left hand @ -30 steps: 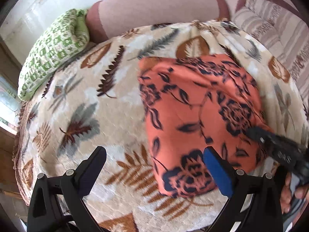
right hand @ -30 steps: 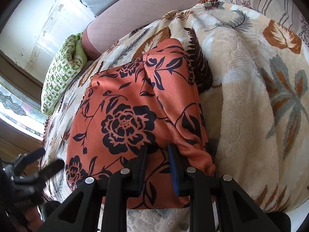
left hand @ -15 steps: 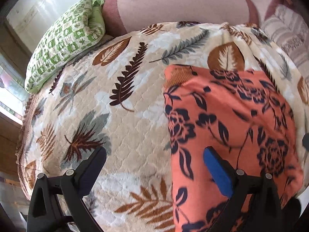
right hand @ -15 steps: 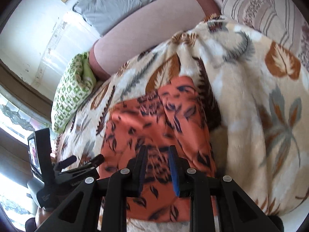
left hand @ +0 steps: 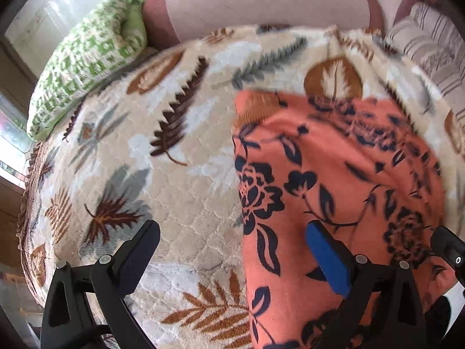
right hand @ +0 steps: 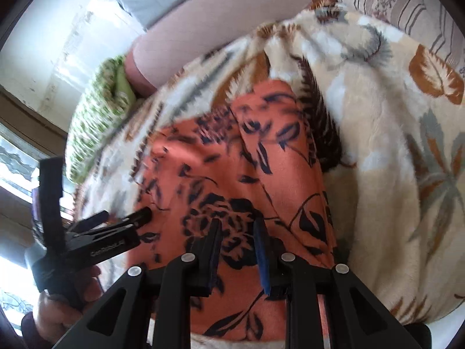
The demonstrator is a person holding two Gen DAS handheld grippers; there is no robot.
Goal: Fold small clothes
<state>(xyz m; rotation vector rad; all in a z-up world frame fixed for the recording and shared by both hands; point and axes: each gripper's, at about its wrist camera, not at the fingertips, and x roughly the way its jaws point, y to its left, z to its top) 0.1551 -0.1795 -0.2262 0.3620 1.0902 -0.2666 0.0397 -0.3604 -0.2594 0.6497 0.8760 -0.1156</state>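
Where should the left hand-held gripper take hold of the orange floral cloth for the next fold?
Probably the near left edge of the orange floral cloth, coming in from the bare blanket side. That border lies straight and flat between the wide-open fingers of the left hand-held gripper, so one finger could slide underneath.

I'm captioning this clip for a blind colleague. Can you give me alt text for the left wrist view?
An orange garment with a dark floral print lies on a beige leaf-patterned blanket. The left hand-held gripper hangs above its left edge, jaws wide open and holding nothing. A green patterned pillow sits at the far left.
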